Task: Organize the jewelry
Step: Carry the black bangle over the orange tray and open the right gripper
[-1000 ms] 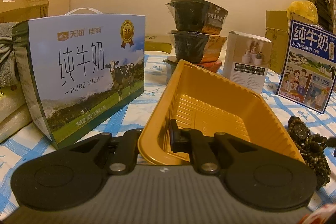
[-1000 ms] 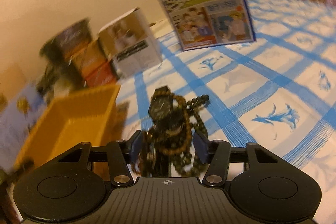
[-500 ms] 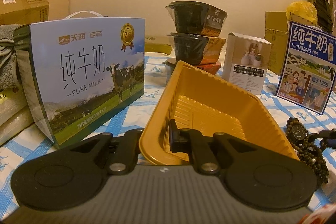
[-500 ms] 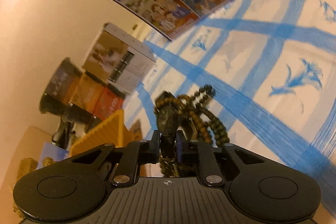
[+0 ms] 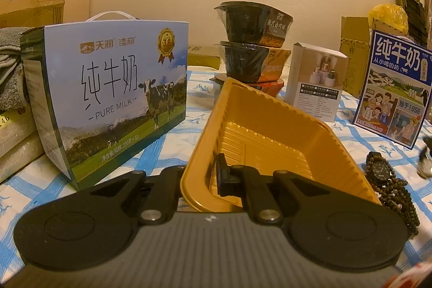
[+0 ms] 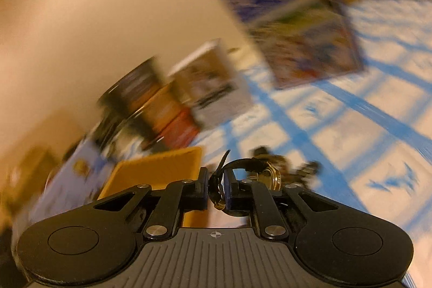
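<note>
The left gripper (image 5: 201,180) pinches the near wall of the yellow tray (image 5: 272,126). The right gripper (image 6: 216,186), jaws just closing, clamps a black watch strap (image 6: 219,177) above the checked cloth (image 6: 378,153); beads (image 5: 399,196) lie beside the tray.

The tray (image 5: 272,123) is thin gold-coloured plastic, glossy, with a ribbed floor and fluted walls; the milk carton (image 5: 108,88) is smooth printed cardboard with a slight sheen. The tablecloth (image 5: 194,91) is matt woven cloth; the stacked bowls (image 5: 251,45) are dark plastic under shiny film. The left gripper (image 5: 201,174) is matt black plastic with bright metal pivot pins, its body ribbed
</note>
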The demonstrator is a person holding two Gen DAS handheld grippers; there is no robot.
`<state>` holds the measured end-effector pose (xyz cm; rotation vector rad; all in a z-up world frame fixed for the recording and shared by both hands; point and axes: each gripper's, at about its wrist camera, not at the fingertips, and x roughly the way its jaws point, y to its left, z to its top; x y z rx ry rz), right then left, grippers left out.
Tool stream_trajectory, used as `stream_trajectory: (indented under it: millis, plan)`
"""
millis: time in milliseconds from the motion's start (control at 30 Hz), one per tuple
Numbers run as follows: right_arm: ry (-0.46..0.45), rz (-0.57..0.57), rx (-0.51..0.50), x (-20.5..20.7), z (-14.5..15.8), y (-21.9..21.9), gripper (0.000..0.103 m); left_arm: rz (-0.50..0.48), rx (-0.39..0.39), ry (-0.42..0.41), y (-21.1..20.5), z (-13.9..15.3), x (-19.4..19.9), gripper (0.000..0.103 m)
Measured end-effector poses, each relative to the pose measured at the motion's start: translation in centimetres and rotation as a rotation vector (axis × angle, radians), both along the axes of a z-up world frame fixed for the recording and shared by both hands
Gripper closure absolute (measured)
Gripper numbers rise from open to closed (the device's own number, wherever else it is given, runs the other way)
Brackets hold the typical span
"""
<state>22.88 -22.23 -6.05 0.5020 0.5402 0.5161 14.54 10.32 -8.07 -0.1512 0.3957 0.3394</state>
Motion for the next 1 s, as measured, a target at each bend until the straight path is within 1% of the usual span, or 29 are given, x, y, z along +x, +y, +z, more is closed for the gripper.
stream_trajectory:
  millis: [100, 200, 267, 400, 433, 500, 567, 667, 767, 800, 833, 867, 900, 933, 1000]
  plan:
    - [-0.063, 0.123, -0.08, -0.9, 0.4, 3.8, 0.092, 0.0, -0.003, -0.001, 0.0, 0.1, -0.3, 0.095]
    - [-0.131, 0.238, -0.194, -1.9, 0.4, 7.8, 0.092, 0.001, -0.004, -0.001, -0.1, 0.2, -0.5, 0.095]
    - [-0.188, 0.31, -0.317, -2.7, 0.2, 10.7, 0.092, 0.002, -0.008, 0.0, 0.0, 0.2, -0.6, 0.095]
    - [-0.276, 0.411, -0.507, -3.6, -1.2, 14.7, 0.092, 0.004, -0.015, 0.001, 0.1, 0.2, -0.8, 0.095]
    - [-0.291, 0.438, -0.56, -3.5, -1.8, 15.7, 0.092, 0.002, -0.015, 0.001, 0.1, 0.2, -0.8, 0.095]
    - [-0.289, 0.486, -0.634, -3.3, -2.7, 16.8, 0.091, 0.001, -0.015, 0.0, 0.1, 0.3, -0.8, 0.096]
    - [-0.271, 0.521, -0.682, -2.7, -3.8, 17.6, 0.091, 0.0, -0.017, -0.001, 0.1, 0.3, -0.9, 0.096]
    - [-0.247, 0.551, -0.709, -2.2, -4.7, 17.8, 0.091, -0.001, -0.016, -0.002, 0.1, 0.3, -0.9, 0.096]
    - [-0.238, 0.545, -0.698, -1.8, -4.7, 17.6, 0.089, -0.001, -0.018, 0.002, 0.1, 0.2, -0.9, 0.096]
    - [-0.231, 0.545, -0.685, -1.6, -4.5, 17.5, 0.085, 0.0, -0.018, 0.001, 0.1, 0.2, -0.9, 0.096]
    - [-0.216, 0.557, -0.662, -1.5, -4.2, 17.2, 0.076, 0.0, -0.018, 0.002, 0.1, 0.2, -0.9, 0.096]
    - [-0.201, 0.554, -0.638, -1.5, -3.8, 16.9, 0.07, 0.0, -0.018, 0.002, 0.1, 0.2, -0.9, 0.096]
    - [-0.196, 0.541, -0.608, -1.7, -3.4, 16.5, 0.06, 0.001, -0.018, 0.003, 0.1, 0.2, -0.9, 0.096]
    - [-0.199, 0.52, -0.57, -2.2, -2.9, 15.8, 0.056, 0.002, -0.018, 0.003, 0.1, 0.2, -1.0, 0.096]
    - [-0.2, 0.481, -0.496, -2.9, -2.0, 14.2, 0.055, 0.002, -0.018, 0.004, 0.1, 0.2, -0.9, 0.096]
